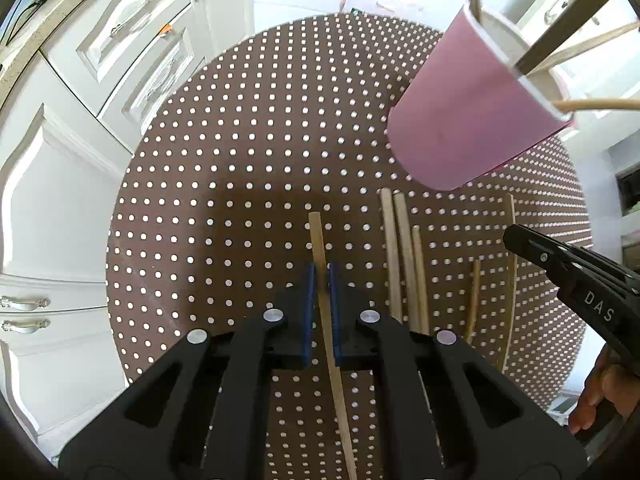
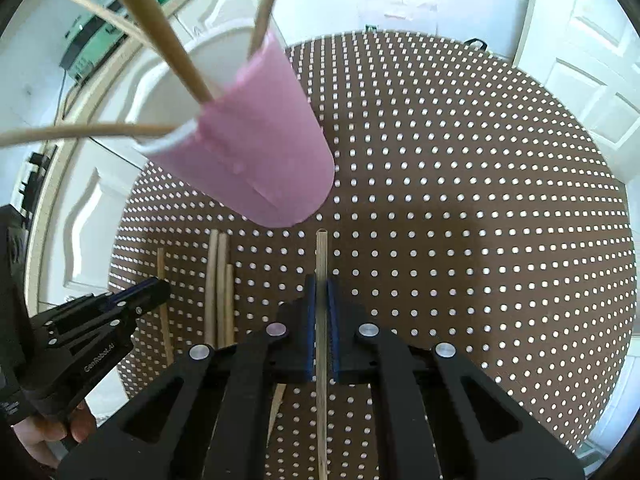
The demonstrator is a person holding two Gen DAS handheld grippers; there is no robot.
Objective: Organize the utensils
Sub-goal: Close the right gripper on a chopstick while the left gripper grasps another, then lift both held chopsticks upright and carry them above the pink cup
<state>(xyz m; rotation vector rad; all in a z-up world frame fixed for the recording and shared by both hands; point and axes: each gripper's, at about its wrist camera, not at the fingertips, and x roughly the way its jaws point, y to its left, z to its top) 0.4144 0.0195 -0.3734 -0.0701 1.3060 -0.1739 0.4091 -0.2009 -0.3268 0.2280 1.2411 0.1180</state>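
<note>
The left tongs (image 1: 320,280) are clamped on a flat wooden stick (image 1: 320,248), its blue pads (image 1: 309,300) pressing either side of it, the stick's upper end reaching past the tips toward the pink cup (image 1: 460,120). The right tongs (image 2: 321,292) are likewise clamped on a thin wooden stick (image 2: 321,252), which runs straight between the pads and ends just short of the pink cup's base.

Taking the pink cup as the landmark: it stands on the brown, white-dotted round table (image 1: 240,160), and several wooden utensil handles (image 2: 172,44) stick out of its white-rimmed mouth, leaning in different directions. On the near side of the cup, three wooden sticks (image 1: 404,260) lie side by side on the table, touching or nearly so. Between the two tongs, further from the cup, lie more thin wooden pieces (image 1: 474,300). In the left wrist view the right tongs come in from the right edge, with a person's hand (image 1: 600,396) behind them.

Beyond the table, past the cup, stand white cabinet doors (image 1: 132,28).
</note>
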